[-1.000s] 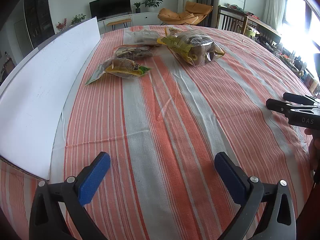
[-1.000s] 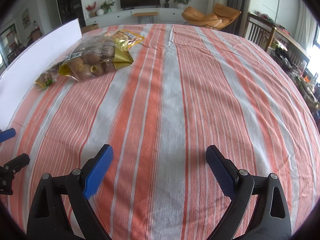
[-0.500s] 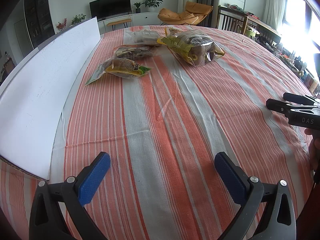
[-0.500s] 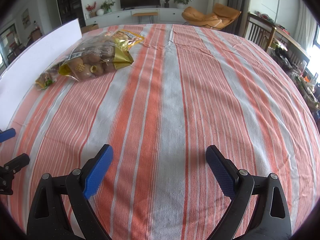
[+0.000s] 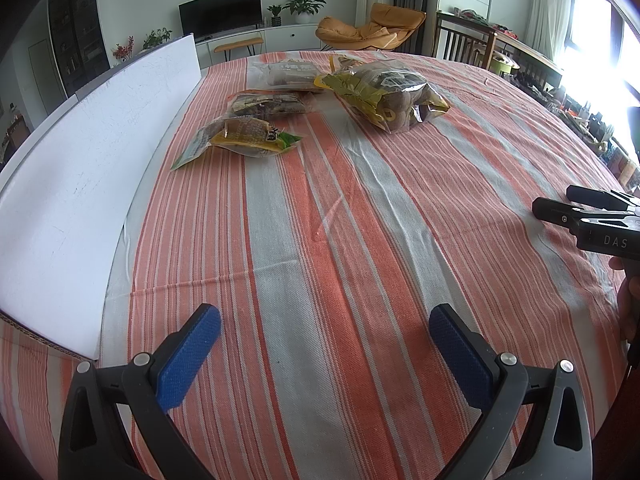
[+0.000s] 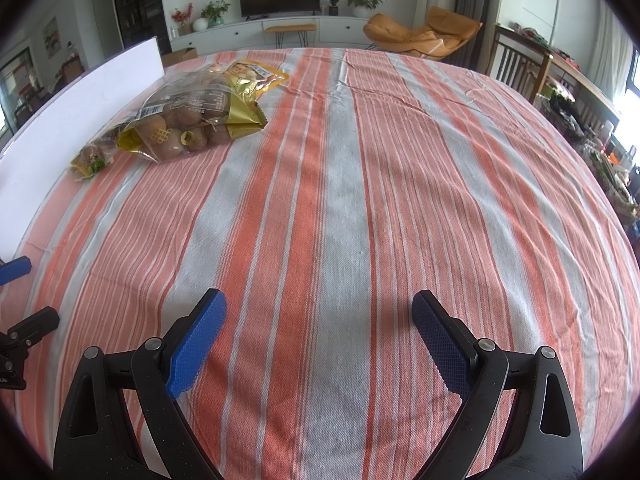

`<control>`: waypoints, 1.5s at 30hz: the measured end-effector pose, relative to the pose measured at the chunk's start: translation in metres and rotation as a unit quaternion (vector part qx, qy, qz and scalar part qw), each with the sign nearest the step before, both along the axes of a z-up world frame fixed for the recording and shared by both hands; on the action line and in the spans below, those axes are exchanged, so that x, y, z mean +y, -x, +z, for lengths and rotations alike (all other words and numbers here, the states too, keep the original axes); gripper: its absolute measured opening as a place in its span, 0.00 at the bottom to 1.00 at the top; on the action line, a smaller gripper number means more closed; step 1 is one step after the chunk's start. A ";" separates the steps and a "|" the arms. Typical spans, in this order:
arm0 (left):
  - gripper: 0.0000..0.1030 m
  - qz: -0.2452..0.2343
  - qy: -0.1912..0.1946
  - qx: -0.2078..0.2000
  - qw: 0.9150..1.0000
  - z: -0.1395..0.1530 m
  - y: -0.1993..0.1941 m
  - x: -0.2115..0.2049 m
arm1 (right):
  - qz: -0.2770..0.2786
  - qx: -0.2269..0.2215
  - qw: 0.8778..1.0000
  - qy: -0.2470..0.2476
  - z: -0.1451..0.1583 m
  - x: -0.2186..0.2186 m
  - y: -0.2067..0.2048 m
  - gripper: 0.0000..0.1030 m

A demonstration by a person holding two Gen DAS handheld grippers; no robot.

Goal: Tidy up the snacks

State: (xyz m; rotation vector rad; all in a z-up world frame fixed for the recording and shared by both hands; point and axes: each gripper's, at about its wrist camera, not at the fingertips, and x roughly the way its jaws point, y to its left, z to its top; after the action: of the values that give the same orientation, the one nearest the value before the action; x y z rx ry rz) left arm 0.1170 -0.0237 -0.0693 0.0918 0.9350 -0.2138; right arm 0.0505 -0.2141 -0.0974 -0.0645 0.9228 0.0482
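- The surface (image 5: 360,240), under its orange-and-grey striped cloth, is mostly bare on the near side; every snack sits at the far end, well away from both claws.
- The white board (image 5: 100,160) stands along the left edge of the surface, with nothing leaning on it or stacked against it.
- The big clear bag of round brown snacks (image 5: 390,98), gold at its ends, lies far out toward the middle, apart from the smaller packs on its left.
- The flat clear pack (image 5: 282,74) lies furthest back, just beside that big bag.
- The dark crinkled pack (image 5: 266,106) sits in front of it, and the yellow-and-green pack (image 5: 244,140) lies nearest, close to the board; these look loosely scattered, not lined up.
- The left claw (image 5: 324,344) hovers over bare cloth, blue pads spread wide, nothing between them.
- The right claw (image 6: 320,336) does the same on its side, jaws wide apart and empty; in the left view it pokes in at the right edge with a bit of the person's hand under it.
- The verdict: organizing appears not to have begun, or is barely begun. No pack is held, no tidy row or pile shows, so all four packs look left to gather.
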 end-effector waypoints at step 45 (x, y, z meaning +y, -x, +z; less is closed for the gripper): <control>0.55 0.093 0.005 0.019 0.995 0.012 -0.157 0.025 | -0.001 0.000 1.000 0.000 0.000 0.000 0.000 0.93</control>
State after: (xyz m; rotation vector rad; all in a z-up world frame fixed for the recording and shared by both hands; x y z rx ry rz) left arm 0.2737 0.0018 -0.0573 -0.0082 0.9751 -0.0473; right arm 0.0501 -0.2139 -0.0978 -0.0637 0.9237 0.0472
